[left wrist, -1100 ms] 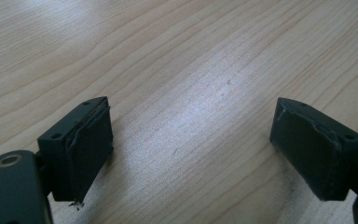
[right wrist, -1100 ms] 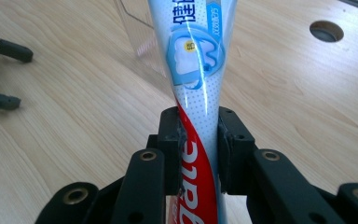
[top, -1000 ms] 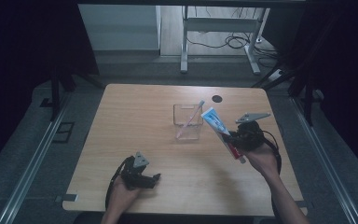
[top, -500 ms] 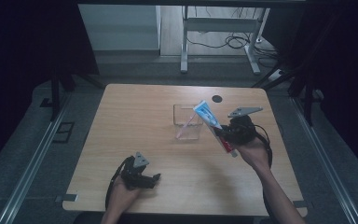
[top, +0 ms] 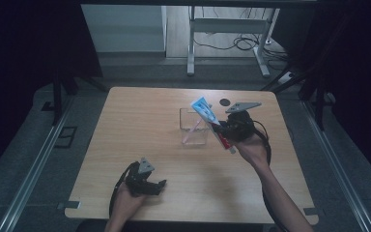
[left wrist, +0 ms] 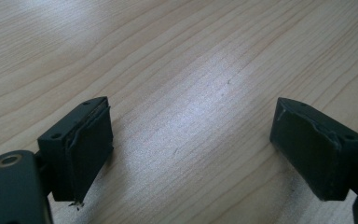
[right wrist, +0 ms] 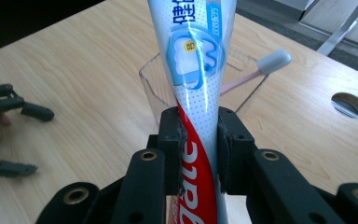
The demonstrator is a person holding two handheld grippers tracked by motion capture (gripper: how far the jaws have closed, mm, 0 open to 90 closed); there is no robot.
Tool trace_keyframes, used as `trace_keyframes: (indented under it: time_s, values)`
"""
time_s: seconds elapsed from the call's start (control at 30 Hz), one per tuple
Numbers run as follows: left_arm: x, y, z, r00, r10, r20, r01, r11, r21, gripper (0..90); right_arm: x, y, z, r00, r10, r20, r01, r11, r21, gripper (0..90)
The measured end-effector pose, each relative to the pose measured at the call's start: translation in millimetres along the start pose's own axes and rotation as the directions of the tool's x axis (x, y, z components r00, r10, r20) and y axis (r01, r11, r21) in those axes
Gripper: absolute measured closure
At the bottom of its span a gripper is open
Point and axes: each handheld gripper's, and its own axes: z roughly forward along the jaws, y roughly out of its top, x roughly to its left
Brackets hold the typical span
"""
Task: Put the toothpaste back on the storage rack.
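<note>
your right gripper is clamped mid-body on the soft, light red-white-blue toothpaste tube, just short of the clear plastic cup. keep that hold, squeeze gently. left gripper gapes, holding 0 things.

From above the near edge we look forward and down over the whole counter, the floor beyond at the top of the frame. On the left gripper we sit very close to the wood. The right gripper view faces across the counter, sharing the clear box at the high view's centre.
</note>
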Motion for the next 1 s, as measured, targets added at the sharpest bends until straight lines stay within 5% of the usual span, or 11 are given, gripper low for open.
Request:
trace_keyframes:
  time_s: [1.0]
  values:
    - [0.3,0.0,-0.1,1.0000,0.003,0.001,-0.003,1.0000,0.002,13.0,0.2,36.9,51.0,0.9995,0.029,-0.014,-0.030,0.996,-0.086,73.3]
